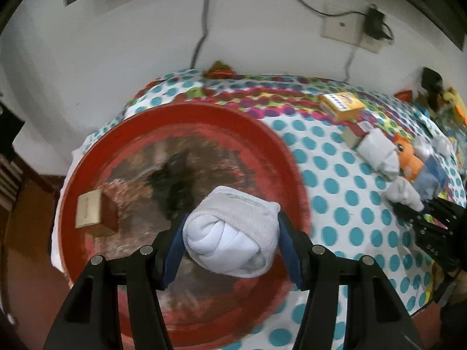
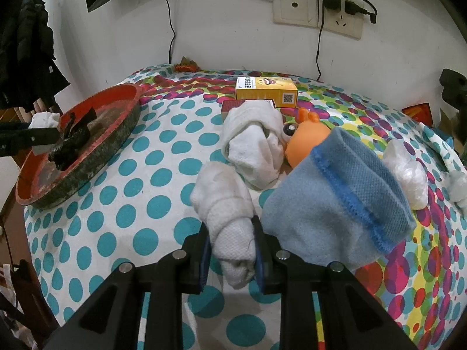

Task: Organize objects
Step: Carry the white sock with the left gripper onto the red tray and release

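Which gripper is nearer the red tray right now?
Left. The left gripper holds a rolled white sock directly above the red tray. The right gripper is off to the tray's side, clamping another white sock among the pile.
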Action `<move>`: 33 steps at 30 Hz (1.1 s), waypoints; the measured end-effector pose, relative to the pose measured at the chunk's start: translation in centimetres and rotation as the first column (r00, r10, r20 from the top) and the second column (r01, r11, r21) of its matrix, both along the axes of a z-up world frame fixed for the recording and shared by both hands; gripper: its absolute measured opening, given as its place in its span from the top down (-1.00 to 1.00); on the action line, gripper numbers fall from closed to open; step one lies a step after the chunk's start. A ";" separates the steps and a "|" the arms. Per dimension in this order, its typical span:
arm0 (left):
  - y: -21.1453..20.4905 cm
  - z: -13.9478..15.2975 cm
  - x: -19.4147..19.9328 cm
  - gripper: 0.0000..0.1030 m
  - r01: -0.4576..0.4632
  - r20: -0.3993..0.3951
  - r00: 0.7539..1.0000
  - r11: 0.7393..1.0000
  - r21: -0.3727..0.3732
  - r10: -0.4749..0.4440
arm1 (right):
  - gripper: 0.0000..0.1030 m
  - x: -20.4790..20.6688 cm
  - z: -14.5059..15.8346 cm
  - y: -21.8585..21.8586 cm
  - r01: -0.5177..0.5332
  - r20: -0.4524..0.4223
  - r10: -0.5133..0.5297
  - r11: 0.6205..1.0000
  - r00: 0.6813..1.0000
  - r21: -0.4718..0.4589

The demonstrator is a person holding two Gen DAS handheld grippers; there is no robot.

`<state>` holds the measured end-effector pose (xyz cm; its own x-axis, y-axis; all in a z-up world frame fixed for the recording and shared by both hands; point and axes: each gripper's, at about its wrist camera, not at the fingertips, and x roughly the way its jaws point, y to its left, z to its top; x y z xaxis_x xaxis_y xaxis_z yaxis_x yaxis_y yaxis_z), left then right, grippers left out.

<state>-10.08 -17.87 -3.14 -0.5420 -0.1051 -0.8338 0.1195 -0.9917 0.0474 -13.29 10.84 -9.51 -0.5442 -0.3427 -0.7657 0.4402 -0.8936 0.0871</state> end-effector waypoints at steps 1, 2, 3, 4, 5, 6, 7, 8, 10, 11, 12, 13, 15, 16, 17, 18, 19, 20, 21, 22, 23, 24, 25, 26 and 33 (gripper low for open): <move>-0.7 -0.1 0.2 -0.08 -0.015 0.002 1.000 1.000 0.002 0.015 | 0.53 0.0 0.0 0.0 0.000 -0.001 0.000 1.000 1.000 0.000; -1.2 -0.2 0.3 -0.08 -0.025 0.003 1.000 1.000 0.005 0.025 | 0.53 0.0 0.0 0.0 0.000 -0.001 0.000 1.000 1.000 0.001; -1.8 -0.4 0.5 -0.08 -0.040 0.004 0.999 0.999 0.004 0.040 | 0.53 0.0 0.0 0.0 0.000 0.000 0.000 1.000 1.000 0.002; -2.4 -0.5 0.6 -0.08 -0.052 0.004 0.999 0.999 0.003 0.052 | 0.53 0.0 0.0 0.0 -0.001 0.000 0.001 1.000 1.000 0.003; -2.8 -0.7 0.7 -0.08 -0.063 0.008 0.998 0.998 0.005 0.063 | 0.53 0.0 0.0 0.0 -0.001 0.000 0.001 1.000 1.000 0.004; -3.3 -0.9 0.7 -0.08 -0.075 0.011 0.997 0.997 0.008 0.075 | 0.53 0.0 0.0 0.0 -0.001 0.000 0.001 1.000 1.000 0.004; -3.8 -1.0 0.9 -0.09 -0.086 0.012 0.996 0.996 0.011 0.085 | 0.53 0.0 0.0 0.0 0.000 -0.001 0.000 1.000 1.000 0.004; -4.3 -1.3 1.0 -0.09 -0.096 0.014 0.995 0.995 0.014 0.096 | 0.53 0.0 0.0 0.0 -0.001 0.000 0.001 1.000 1.000 0.005; -5.1 -1.7 1.2 -0.09 -0.114 0.025 0.993 0.993 0.019 0.113 | 0.53 0.0 0.0 -0.1 -0.001 -0.001 0.001 1.000 1.000 0.008; -5.6 -2.0 1.4 -0.09 -0.126 0.030 0.992 0.992 0.021 0.126 | 0.53 0.0 0.0 -0.1 -0.001 -0.001 0.001 1.000 1.000 0.010; -5.9 -2.1 1.4 -0.09 -0.130 0.032 0.991 0.991 0.023 0.129 | 0.53 -0.1 0.0 -0.1 0.000 -0.001 0.000 1.000 1.000 0.011; -6.3 -2.3 1.5 -0.09 -0.137 0.036 0.990 0.990 0.024 0.137 | 0.53 -0.1 0.0 -0.1 0.000 -0.001 0.000 1.000 1.000 0.011; -7.1 -2.6 1.7 -0.09 -0.155 0.037 0.987 0.988 0.023 0.154 | 0.53 -0.1 0.0 -0.1 -0.001 -0.001 0.001 1.000 1.000 0.012; -7.4 -2.8 1.8 -0.09 -0.164 0.037 0.986 0.986 0.020 0.163 | 0.53 -0.1 0.0 -0.1 -0.001 -0.001 0.001 1.000 1.000 0.012; -7.9 -2.9 1.9 -0.09 -0.176 0.037 0.984 0.984 0.017 0.175 | 0.53 -0.1 0.0 -0.1 0.000 -0.001 0.000 1.000 1.000 0.011; -8.3 -3.0 2.0 -0.09 -0.182 0.041 0.983 0.983 0.020 0.181 | 0.53 -0.1 0.0 -0.2 -0.001 0.000 0.001 1.000 1.000 0.011; -8.6 -3.1 2.1 -0.09 -0.188 0.041 0.982 0.982 0.026 0.187 | 0.53 -0.1 -0.1 -0.1 -0.001 0.001 0.001 1.000 1.000 0.011; -9.0 -3.3 2.2 -0.09 -0.194 0.043 0.980 0.981 0.032 0.192 | 0.53 0.0 0.0 -0.2 -0.001 0.000 0.001 1.000 1.000 0.012; -9.3 -3.4 2.2 -0.09 -0.198 0.047 0.979 0.980 0.031 0.196 | 0.53 0.0 0.0 -0.2 -0.001 0.000 0.001 1.000 1.000 0.013; -9.5 -3.6 2.3 -0.09 -0.203 0.048 0.978 0.979 0.027 0.202 | 0.53 0.0 0.0 -0.1 -0.001 0.000 0.001 1.000 1.000 0.014; -9.7 -3.7 2.3 -0.09 -0.207 0.048 0.977 0.978 0.023 0.206 | 0.53 0.0 0.0 -0.2 -0.001 0.000 0.001 1.000 1.000 0.014; -10.0 -3.8 2.4 -0.09 -0.209 0.049 0.977 0.978 0.019 0.208 | 0.53 0.0 -0.1 -0.2 -0.001 0.000 0.001 1.000 1.000 0.014; -10.2 -4.0 2.5 -0.09 -0.210 0.049 0.977 0.977 0.015 0.209 | 0.53 0.0 -0.1 -0.2 -0.002 0.000 0.002 1.000 1.000 0.016; -10.4 -4.1 2.5 -0.09 -0.213 0.052 0.976 0.977 0.011 0.212 | 0.53 0.0 -0.1 -0.2 -0.002 0.000 0.002 1.000 1.000 0.018; -12.0 -4.8 2.5 -0.09 -0.246 0.054 0.968 0.969 0.001 0.246 | 0.53 0.0 -0.1 -0.2 -0.004 -0.001 0.004 1.000 1.000 0.022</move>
